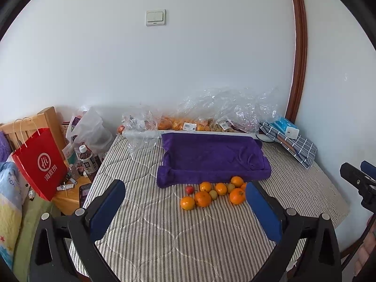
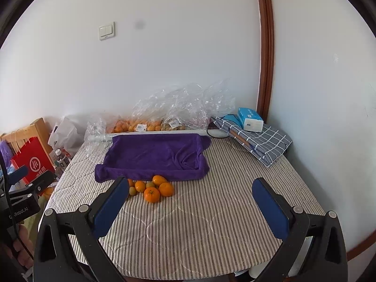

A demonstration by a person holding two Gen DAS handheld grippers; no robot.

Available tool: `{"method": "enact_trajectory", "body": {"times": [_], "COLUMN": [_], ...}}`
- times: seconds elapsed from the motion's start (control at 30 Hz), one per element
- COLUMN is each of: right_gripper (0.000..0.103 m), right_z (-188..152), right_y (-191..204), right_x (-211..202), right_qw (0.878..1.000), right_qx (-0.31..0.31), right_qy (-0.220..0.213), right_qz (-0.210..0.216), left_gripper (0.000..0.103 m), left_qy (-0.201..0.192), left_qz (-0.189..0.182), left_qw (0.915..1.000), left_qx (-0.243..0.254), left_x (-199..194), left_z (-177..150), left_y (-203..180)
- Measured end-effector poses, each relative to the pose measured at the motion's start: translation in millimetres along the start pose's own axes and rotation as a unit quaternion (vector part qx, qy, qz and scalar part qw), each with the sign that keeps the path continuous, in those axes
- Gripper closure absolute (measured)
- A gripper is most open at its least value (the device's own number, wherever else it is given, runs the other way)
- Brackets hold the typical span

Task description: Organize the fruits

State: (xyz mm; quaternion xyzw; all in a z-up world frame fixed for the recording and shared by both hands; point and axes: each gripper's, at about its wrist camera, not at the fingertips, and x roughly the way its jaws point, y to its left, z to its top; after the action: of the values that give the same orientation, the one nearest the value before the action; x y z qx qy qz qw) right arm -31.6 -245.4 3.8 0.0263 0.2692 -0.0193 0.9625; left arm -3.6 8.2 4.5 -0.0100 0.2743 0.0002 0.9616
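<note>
Both hand-held grippers, left (image 1: pixel 185 202) and right (image 2: pixel 188 199), hover spread wide and empty above a striped desk (image 2: pixel 211 223). A cluster of oranges (image 1: pixel 211 193) lies just before a purple towel-lined tray (image 1: pixel 211 157).

Loose fruits (image 1: pixel 212 193) clustered on striped cloth, touching: oranges, small green ones, one red; just before purple towel-lined tray (image 1: pixel 211 157).

Red paper bag (image 1: pixel 40 164) at nine o'clock beside capped bottle (image 1: pixel 88 161); checked cloth (image 1: pixel 297 146) with tissue box (image 2: pixel 250 119) at two o'clock; wall switch (image 1: pixel 155 17) at twelve.
</note>
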Motion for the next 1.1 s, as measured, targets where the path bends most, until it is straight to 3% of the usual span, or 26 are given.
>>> {"method": "enact_trajectory", "body": {"times": [1.1], "right_gripper": [0.000], "right_z": [-3.7], "right_y": [0.0], "right_x": [-1.4], "right_qw": [1.000], "right_qx": [0.008], "right_qy": [-0.006], "right_qz": [0.007], "left_gripper": [0.000], "left_qy": [-0.008], "left_qz": [0.002], "left_qw": [1.0000], "left_qx": [-0.004], "left_x": [-2.1], "left_z": [-2.7], "left_y": [2.4]}}
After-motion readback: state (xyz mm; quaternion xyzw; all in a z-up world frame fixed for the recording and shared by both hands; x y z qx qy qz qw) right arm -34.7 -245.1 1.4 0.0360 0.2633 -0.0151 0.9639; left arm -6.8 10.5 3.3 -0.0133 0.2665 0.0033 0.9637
